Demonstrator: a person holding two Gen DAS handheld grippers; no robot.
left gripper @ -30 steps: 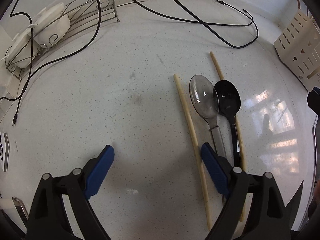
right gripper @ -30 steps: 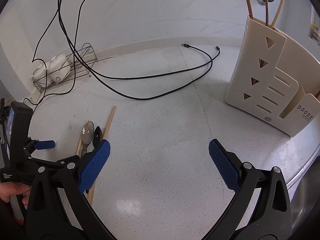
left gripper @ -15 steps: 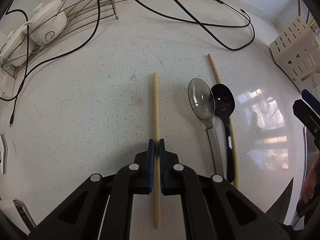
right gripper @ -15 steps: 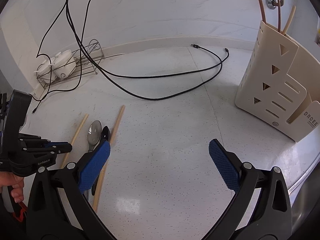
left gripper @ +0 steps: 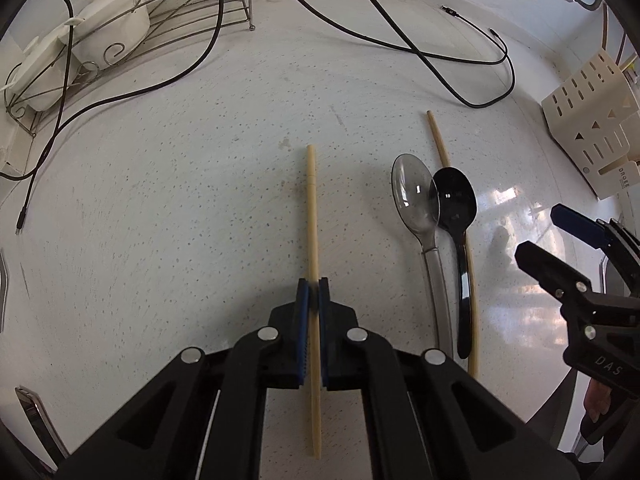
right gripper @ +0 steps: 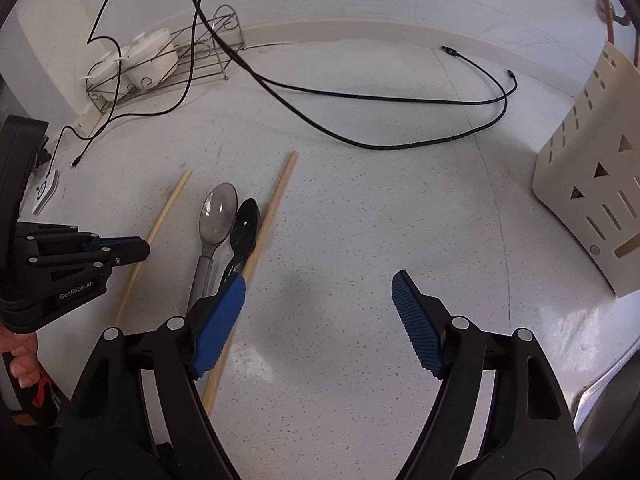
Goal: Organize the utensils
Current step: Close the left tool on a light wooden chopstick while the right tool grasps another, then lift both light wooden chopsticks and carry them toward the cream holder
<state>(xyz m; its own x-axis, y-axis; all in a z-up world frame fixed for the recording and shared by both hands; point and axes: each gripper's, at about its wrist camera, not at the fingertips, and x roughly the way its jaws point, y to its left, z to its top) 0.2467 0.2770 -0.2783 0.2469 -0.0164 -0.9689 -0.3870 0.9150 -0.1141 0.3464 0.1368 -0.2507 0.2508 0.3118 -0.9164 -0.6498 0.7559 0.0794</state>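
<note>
The left tool is pinching a chopstick low on its shaft, most of its length reaching ahead over the surface. Held this far from the middle, it may pivot or slip out when lifted. To its right lie the clear spoon, black spoon and second chopstick. The right tool hangs spread wide, the second chopstick beneath its left pad; the cream utensil holder stands ahead-right.

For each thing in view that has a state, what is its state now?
Left claw: shut on the left chopstick.
Right claw: open, holding nothing.
Right chopstick: lying on the counter.
Grey spoon: lying bowl up.
Black spoon: lying beside it.
Utensil holder: standing upright.
</note>
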